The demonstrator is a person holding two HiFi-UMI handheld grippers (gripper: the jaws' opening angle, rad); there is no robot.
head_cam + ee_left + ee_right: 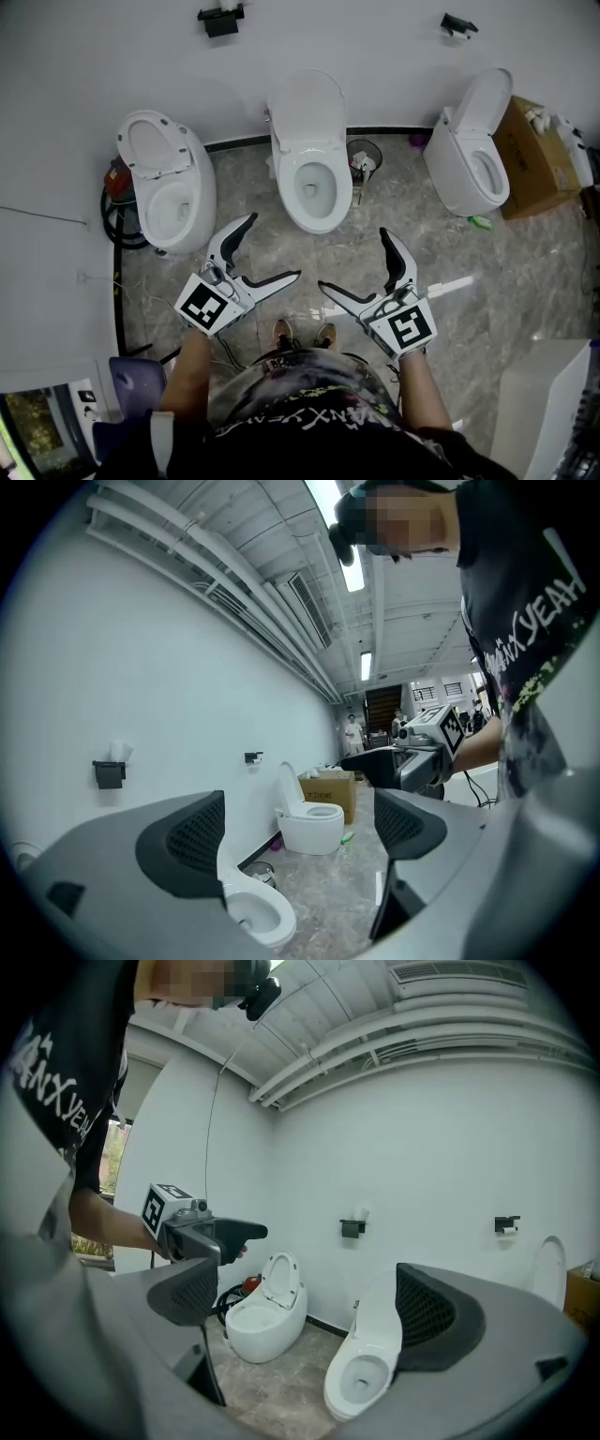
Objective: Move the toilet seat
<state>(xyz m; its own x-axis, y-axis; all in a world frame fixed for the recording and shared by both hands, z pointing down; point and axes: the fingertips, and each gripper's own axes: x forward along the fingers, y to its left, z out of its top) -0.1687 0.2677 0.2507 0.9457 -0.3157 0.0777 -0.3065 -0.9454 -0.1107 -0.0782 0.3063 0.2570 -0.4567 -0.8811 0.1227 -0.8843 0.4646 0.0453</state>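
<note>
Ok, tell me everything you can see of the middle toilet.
The middle toilet is white and glossy, like ceramic, with an oval open bowl. Its lid stands raised against the white wall; whether the seat ring is up with it I cannot tell. It stands on the grey marbled floor, a small dark bin close at its side. Neither the left gripper nor the right gripper, both open, touches it.
</note>
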